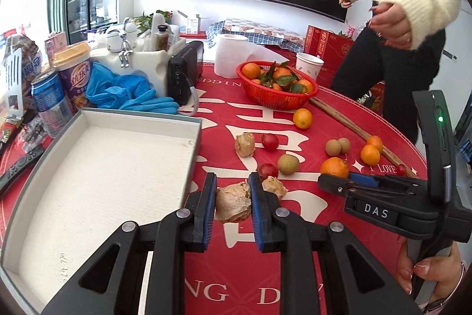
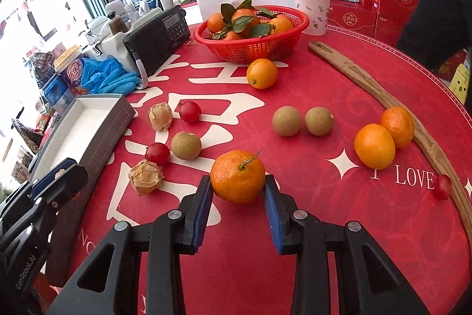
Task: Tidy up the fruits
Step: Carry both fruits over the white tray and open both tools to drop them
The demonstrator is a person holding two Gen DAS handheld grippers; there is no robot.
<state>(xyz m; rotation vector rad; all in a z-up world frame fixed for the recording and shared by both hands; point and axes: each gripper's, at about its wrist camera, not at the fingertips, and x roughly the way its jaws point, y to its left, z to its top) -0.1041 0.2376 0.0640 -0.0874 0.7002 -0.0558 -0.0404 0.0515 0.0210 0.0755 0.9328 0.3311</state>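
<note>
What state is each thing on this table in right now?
Left claw: shut on a papery husked fruit.
Right claw: shut on a stemmed mandarin.
White box: open, empty.
Red basket: holds leafy mandarins.
Paper cup: upright.

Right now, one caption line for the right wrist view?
Right gripper closed on a stemmed mandarin on the red tablecloth, loose fruit scattered ahead, red basket behind.

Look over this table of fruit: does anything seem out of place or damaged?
Yes. A long, rough wooden stick lies among the fruit, and blue gloves sit crumpled beside the radio. The open box has a small stain near its right wall. The fruit looks undamaged.
</note>
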